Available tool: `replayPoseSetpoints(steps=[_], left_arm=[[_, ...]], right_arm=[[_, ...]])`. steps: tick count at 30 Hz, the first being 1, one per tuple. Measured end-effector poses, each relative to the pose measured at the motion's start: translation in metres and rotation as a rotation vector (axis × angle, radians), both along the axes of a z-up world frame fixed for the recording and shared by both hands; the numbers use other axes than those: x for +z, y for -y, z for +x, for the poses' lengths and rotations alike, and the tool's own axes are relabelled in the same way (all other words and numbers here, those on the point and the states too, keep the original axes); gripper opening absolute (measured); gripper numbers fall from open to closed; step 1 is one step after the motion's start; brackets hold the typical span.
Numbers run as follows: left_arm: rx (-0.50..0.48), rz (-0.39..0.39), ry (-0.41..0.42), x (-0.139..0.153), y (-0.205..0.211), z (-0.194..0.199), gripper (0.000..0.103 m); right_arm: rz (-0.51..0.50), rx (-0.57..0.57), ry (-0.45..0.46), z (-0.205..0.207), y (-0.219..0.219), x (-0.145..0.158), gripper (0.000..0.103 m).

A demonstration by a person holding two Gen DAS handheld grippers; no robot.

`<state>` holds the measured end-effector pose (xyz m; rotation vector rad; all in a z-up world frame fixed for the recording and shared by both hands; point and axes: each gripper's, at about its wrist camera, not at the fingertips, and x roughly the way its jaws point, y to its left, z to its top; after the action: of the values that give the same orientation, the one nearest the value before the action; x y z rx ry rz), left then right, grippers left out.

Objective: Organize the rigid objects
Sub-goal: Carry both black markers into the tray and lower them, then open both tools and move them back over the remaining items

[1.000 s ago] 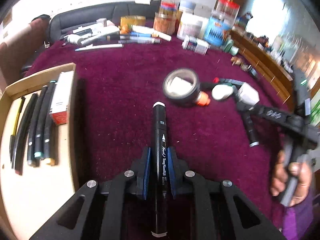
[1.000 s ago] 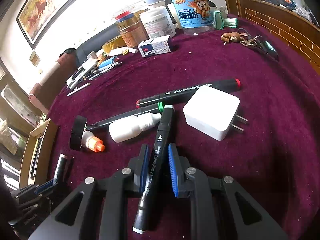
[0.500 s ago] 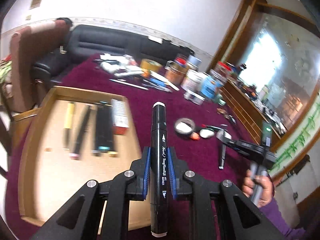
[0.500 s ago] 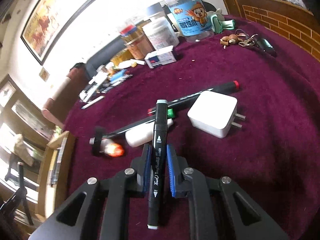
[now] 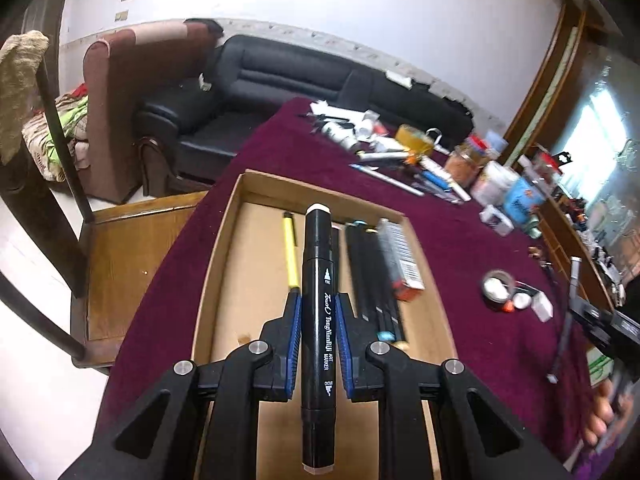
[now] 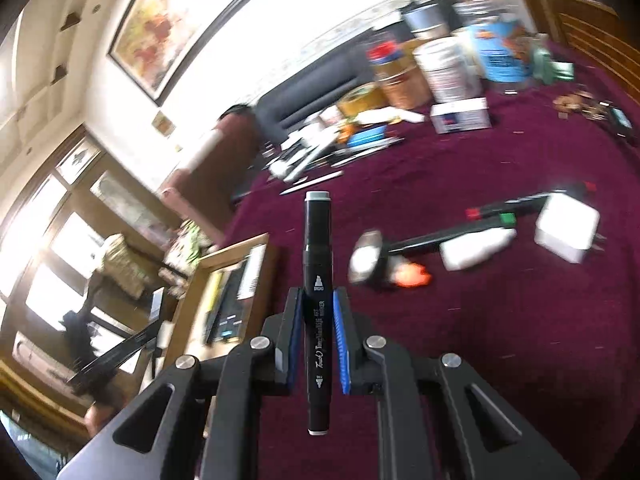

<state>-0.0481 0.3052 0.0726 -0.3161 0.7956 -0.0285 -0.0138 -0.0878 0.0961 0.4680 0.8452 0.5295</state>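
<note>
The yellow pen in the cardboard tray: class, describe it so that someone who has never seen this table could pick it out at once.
Find the shallow cardboard tray at the edge of the maroon table. A row of pens and markers lies lengthwise in it, beside a small box. The yellow pen is the leftmost of the row, slim and bright yellow, whereas the black markers are thick and dark.

Daylit room; window (image 6: pixel 36 256) glare blown out; right wrist view motion-blurred; fisheye edges bent, dark.
</note>
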Motion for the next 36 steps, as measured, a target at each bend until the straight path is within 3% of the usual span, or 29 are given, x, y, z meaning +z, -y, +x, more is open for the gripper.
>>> replayPoseSetpoints(steps=[7, 16, 17, 19, 20, 25, 28, 32, 36], left_arm=[[0.017, -0.002, -0.100, -0.020, -0.014, 0.044, 0.016], [0.075, 0.025, -0.145, -0.031, -0.024, 0.069, 0.017], [0.074, 0.022, -0.146, -0.031, -0.025, 0.071, 0.021], [0.069, 0.010, -0.145, -0.032, -0.025, 0.073, 0.044], [0.074, 0.006, -0.142, -0.033, -0.026, 0.073, 0.054], [0.082, -0.070, -0.097, -0.018, -0.038, 0.058, 0.054], [0.100, -0.063, -0.039, -0.001, -0.044, 0.035, 0.054], [0.110, -0.057, 0.047, 0.017, -0.050, -0.002, 0.066], [0.124, -0.023, 0.087, 0.021, -0.052, -0.029, 0.067]], right_arm=[[0.008, 0.137, -0.035, 0.000, -0.067, 0.005, 0.015], [-0.038, 0.250, -0.081, 0.002, -0.138, -0.007, 0.015], [-0.046, 0.256, -0.086, 0.003, -0.144, -0.009, 0.015], [-0.054, 0.270, -0.101, 0.006, -0.154, -0.014, 0.015], [-0.055, 0.277, -0.111, 0.008, -0.159, -0.016, 0.015], [-0.062, 0.313, -0.169, 0.021, -0.187, -0.030, 0.015], [-0.053, 0.335, -0.205, 0.028, -0.203, -0.036, 0.015], [-0.041, 0.350, -0.238, 0.041, -0.226, -0.043, 0.015], [-0.036, 0.342, -0.281, 0.058, -0.250, -0.050, 0.015]])
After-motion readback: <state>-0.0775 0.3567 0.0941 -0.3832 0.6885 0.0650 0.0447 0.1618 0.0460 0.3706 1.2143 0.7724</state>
